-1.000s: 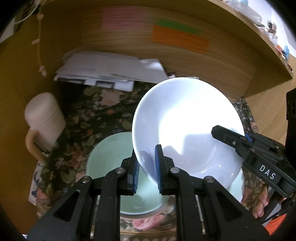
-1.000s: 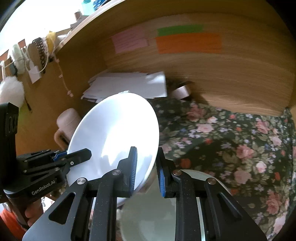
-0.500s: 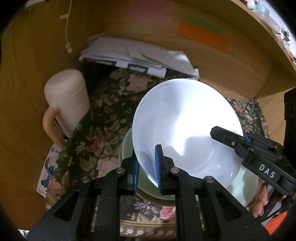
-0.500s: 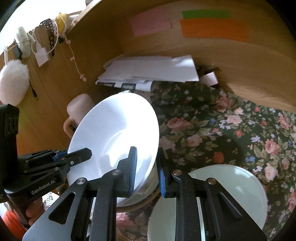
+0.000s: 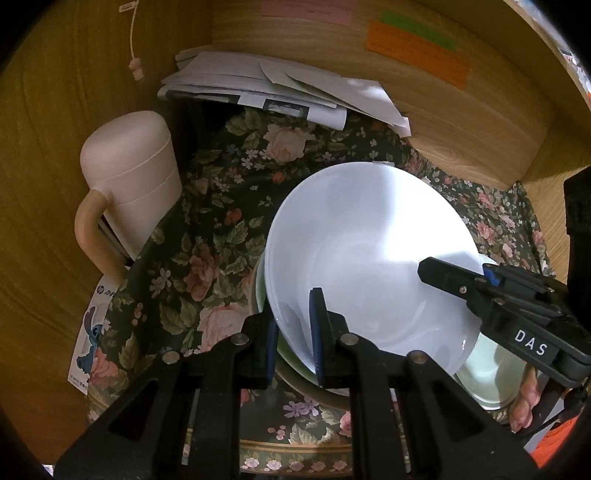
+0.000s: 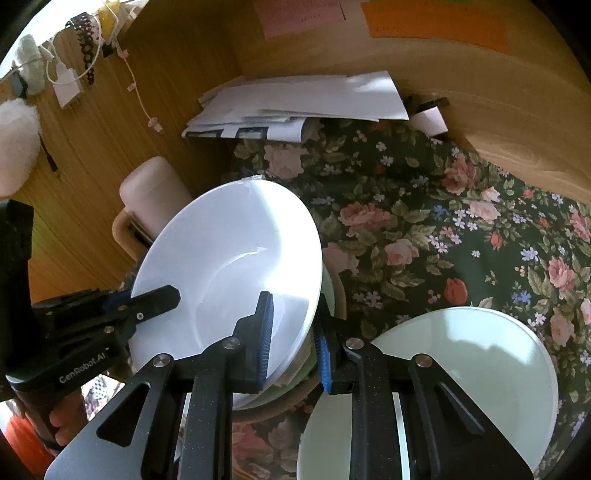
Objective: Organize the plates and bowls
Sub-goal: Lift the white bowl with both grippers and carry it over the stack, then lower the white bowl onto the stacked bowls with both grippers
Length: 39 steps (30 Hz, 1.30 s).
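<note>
Left gripper [image 5: 293, 334] clamped on near rim of white bowl [image 5: 369, 254], one blue pad inside the rim, one outside; right gripper [image 6: 293, 339] clamped on the opposite rim of the same bowl, pads pressing either side of the wall. White bowl held tilted between the two, its lower part sitting in a stack of pale green dishes [image 5: 266, 291] over a tan-rimmed plate [image 6: 341, 291]; whether it rests fully on the stack, cannot tell. Separate pale green plate [image 6: 461, 369] lies just beside the stack on the floral tablecloth [image 6: 424, 221], partly under the right gripper's frame. Pink lidded mug [image 5: 133, 177] with a curved handle stands at the cloth's edge near the wooden wall [image 5: 74, 110]. Pile of white papers [image 5: 280, 88] at the back of the nook; pink note [image 6: 301, 14] and orange note [image 6: 436, 24] stuck on the back panel
</note>
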Each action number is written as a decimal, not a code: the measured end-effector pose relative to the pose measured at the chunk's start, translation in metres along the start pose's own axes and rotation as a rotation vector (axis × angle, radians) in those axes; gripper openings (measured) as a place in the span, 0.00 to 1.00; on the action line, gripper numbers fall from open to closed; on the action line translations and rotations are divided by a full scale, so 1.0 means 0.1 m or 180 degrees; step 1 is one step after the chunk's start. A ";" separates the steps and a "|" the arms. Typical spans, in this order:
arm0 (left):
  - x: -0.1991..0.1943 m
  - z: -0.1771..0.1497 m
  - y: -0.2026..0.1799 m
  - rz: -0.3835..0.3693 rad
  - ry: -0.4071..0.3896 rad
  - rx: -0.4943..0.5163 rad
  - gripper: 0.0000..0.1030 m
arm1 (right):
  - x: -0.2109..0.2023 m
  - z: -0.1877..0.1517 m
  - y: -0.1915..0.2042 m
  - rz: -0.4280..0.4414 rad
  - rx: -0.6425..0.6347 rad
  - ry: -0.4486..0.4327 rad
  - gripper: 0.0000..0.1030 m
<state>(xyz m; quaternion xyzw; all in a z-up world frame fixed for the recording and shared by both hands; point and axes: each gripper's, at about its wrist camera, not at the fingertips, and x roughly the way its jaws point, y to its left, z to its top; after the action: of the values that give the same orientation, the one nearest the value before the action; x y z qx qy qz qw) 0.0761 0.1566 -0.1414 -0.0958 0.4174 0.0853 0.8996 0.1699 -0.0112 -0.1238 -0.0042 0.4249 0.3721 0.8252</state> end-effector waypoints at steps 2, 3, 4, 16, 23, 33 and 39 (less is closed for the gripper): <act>0.03 0.01 -0.01 -0.0006 0.0021 0.0004 0.15 | 0.03 -0.01 -0.01 -0.0007 0.0004 0.0029 0.19; 0.03 0.00 -0.01 -0.0005 0.0010 0.0007 0.15 | 0.03 -0.01 -0.02 -0.0002 0.0010 0.0027 0.19; 0.03 0.00 -0.01 0.0006 0.0000 0.0015 0.15 | 0.03 0.00 -0.02 0.0002 0.0009 0.0025 0.19; 0.05 0.04 -0.01 0.0026 -0.0012 0.0012 0.15 | 0.02 0.01 0.04 -0.0043 -0.0172 0.0070 0.24; 0.12 0.06 -0.01 0.0044 0.0029 0.0000 0.15 | -0.07 -0.01 0.03 -0.0162 -0.0292 0.0031 0.28; 0.09 0.10 -0.08 -0.0043 -0.0024 0.0052 0.36 | -0.20 0.01 0.01 -0.0197 -0.0325 -0.0102 0.45; 0.08 0.14 -0.09 -0.0095 0.0019 -0.0023 0.41 | -0.22 0.01 -0.01 -0.0213 -0.0336 -0.0116 0.51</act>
<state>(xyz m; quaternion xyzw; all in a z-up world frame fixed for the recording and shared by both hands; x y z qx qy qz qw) 0.0941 0.1524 -0.1379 -0.1055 0.4183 0.0730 0.8992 0.1631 -0.0257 -0.1082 -0.0551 0.3892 0.3661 0.8435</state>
